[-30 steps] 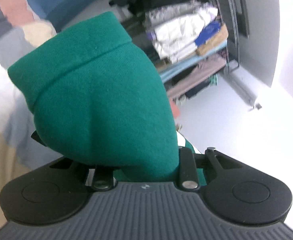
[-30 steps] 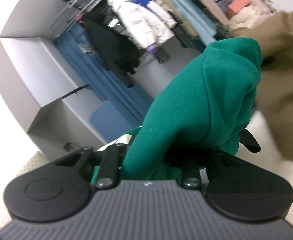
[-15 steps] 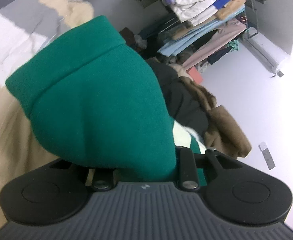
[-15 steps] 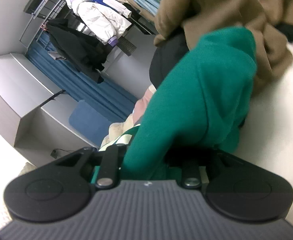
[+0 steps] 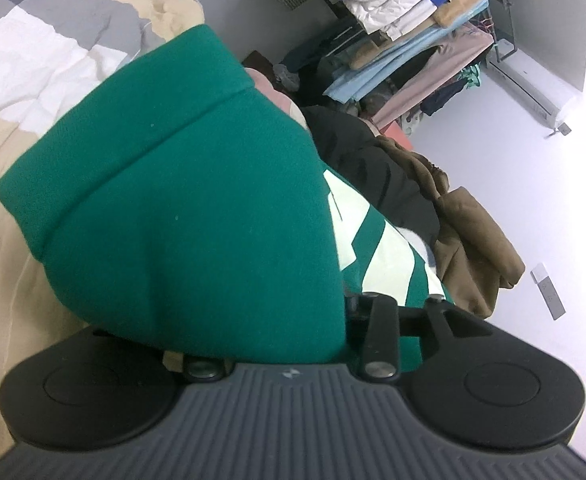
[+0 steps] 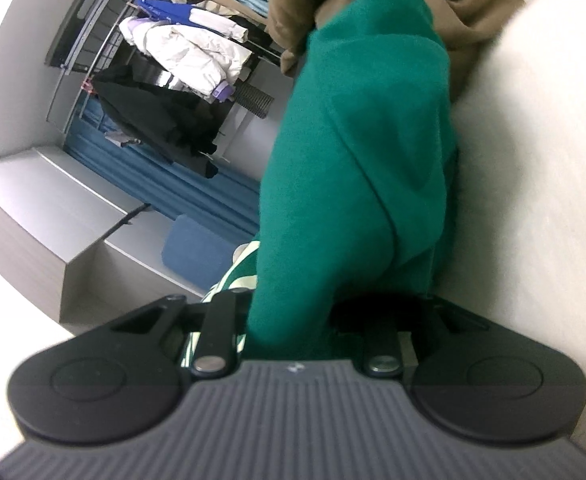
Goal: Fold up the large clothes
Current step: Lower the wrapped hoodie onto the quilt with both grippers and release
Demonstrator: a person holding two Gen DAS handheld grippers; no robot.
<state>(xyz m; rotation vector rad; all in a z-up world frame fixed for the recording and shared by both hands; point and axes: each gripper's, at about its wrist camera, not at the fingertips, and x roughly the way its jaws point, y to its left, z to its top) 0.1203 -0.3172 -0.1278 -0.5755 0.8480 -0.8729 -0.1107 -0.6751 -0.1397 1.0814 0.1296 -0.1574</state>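
A green sweatshirt (image 5: pixel 181 208) with pale stripes fills the left wrist view, draped over my left gripper (image 5: pixel 293 320), which is shut on it; the fingers are hidden under the cloth. Its ribbed hem runs across the upper left. In the right wrist view the same green sweatshirt (image 6: pixel 365 152) hangs over my right gripper (image 6: pixel 297 320), which is shut on it, close above a pale bed surface (image 6: pixel 533 184).
A patchwork quilt (image 5: pixel 33 52) lies at the left. A brown garment (image 5: pixel 473 248) and a black one (image 5: pixel 365 160) are piled beside the sweatshirt. A clothes rack (image 6: pixel 181 52) with hanging coats, a blue curtain (image 6: pixel 197 188) and grey shelving (image 6: pixel 53 216) stand behind.
Both grippers have swung downward with the sweatshirt toward the bed. The pale stripes now show in the left wrist view, and the bed surface and brown garment have come close on the right.
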